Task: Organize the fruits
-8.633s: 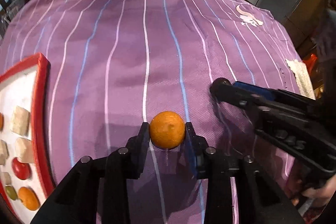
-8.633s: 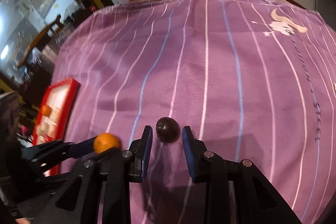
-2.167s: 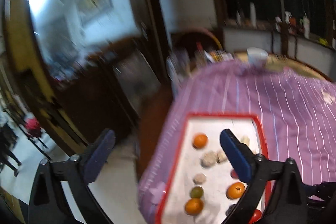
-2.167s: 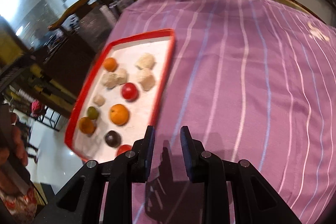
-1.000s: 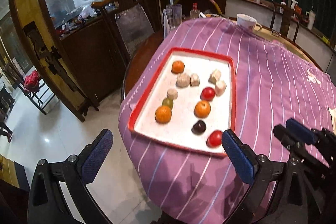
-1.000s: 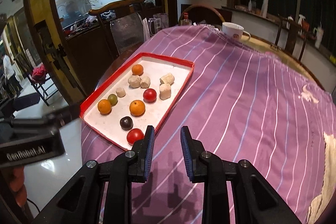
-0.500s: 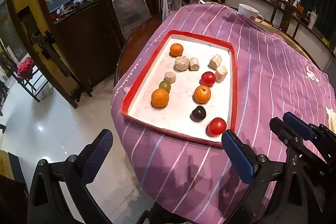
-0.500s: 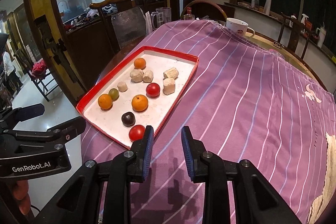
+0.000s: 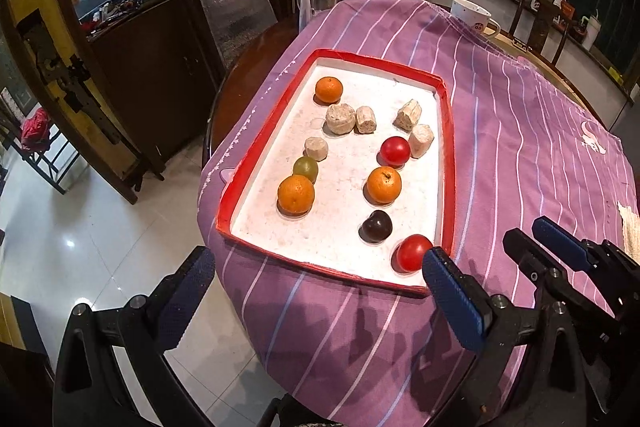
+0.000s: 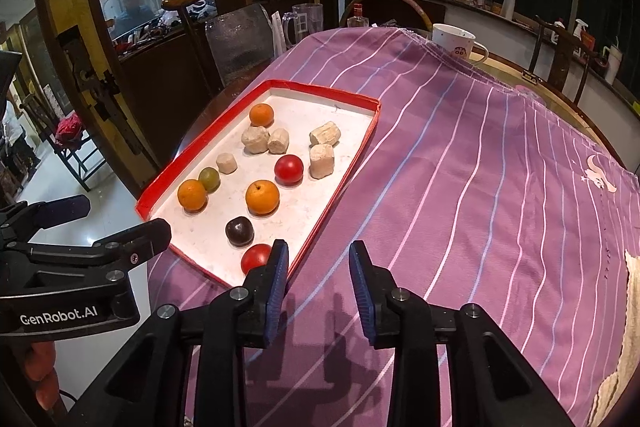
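Left gripper (image 9: 316,291) is held above the table edge with jaws spread wide, holding nothing. Red-rimmed tray (image 9: 450,163) lies on the purple striped cloth (image 9: 520,131). In the tray: three oranges, two red tomatoes, a dark plum (image 9: 376,225), a green fruit (image 9: 305,166) touching the near-left orange (image 9: 295,194), and five pale chunks. Right gripper (image 9: 544,247) shows at lower right, over the cloth beside the tray. A white mug (image 9: 470,18) stands at the far edge.
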`<action>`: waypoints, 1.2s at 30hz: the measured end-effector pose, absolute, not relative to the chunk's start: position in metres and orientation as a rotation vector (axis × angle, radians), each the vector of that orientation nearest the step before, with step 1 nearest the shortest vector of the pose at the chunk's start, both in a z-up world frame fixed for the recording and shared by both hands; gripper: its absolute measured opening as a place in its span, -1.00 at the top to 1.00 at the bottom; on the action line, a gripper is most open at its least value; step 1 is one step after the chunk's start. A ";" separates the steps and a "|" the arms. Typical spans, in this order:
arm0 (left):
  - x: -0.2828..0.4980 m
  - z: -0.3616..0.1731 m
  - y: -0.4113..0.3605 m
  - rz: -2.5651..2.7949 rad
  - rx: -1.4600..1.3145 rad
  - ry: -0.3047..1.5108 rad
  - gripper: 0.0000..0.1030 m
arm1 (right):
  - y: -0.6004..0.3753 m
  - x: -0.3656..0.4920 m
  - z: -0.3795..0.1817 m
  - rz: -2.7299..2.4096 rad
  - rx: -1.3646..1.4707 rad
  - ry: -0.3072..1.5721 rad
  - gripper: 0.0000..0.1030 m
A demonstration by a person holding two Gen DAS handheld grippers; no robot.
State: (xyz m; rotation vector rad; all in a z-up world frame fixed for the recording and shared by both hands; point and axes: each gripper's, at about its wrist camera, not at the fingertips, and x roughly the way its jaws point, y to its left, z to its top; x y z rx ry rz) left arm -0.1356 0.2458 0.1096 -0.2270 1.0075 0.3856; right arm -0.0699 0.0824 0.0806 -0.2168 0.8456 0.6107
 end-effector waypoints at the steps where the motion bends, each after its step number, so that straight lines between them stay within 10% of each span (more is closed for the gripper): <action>1: -0.134 0.109 0.247 0.384 -0.227 1.010 -1.00 | 0.083 -0.069 0.080 0.607 -0.216 0.847 0.31; 36: -0.104 0.090 0.270 0.319 -0.224 1.072 -1.00 | 0.104 -0.051 0.068 0.549 -0.197 0.885 0.17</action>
